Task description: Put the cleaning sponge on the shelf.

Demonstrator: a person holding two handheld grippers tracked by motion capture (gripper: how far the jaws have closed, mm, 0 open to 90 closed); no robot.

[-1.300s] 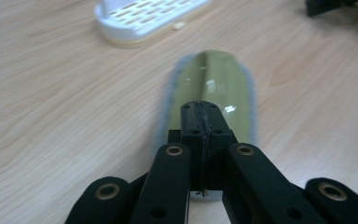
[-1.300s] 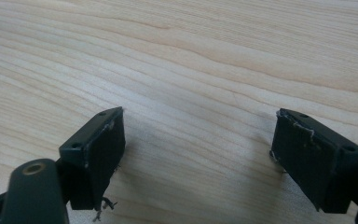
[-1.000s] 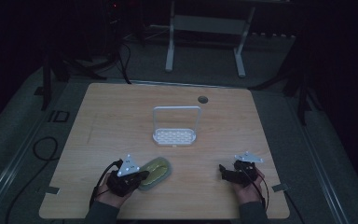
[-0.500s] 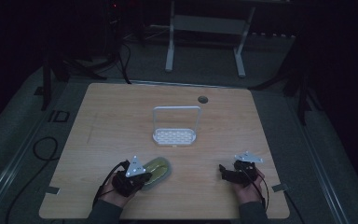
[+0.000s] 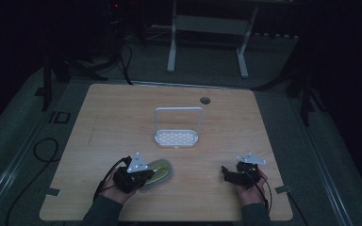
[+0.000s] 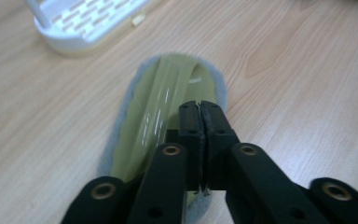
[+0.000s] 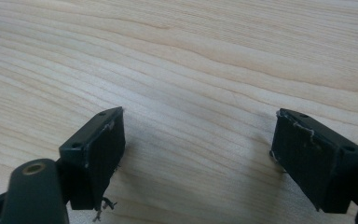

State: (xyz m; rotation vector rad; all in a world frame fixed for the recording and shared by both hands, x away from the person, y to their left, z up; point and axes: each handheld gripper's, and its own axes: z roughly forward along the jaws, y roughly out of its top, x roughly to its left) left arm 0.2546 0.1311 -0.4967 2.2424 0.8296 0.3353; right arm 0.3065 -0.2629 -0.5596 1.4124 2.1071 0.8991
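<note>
— Since a second ago, your left tool (image 5: 143,175) has nudged the slipper (image 5: 158,171) slightly along the near left of the table (image 5: 122,113); its jaws, just easing apart, look nearly closed on the strap.

— Next step?

— Likely carrying it far to the white rack (image 5: 176,137). Your right tool (image 5: 227,172) gapes wide, empty.

The right gripper (image 7: 198,154) hangs low over the counter (image 7: 191,56), its two black jaws set wide apart with bare wood between them. The pale boards run with long grain lines. Frayed threads hang from the lower edge of the jaw left of the gap.
</note>
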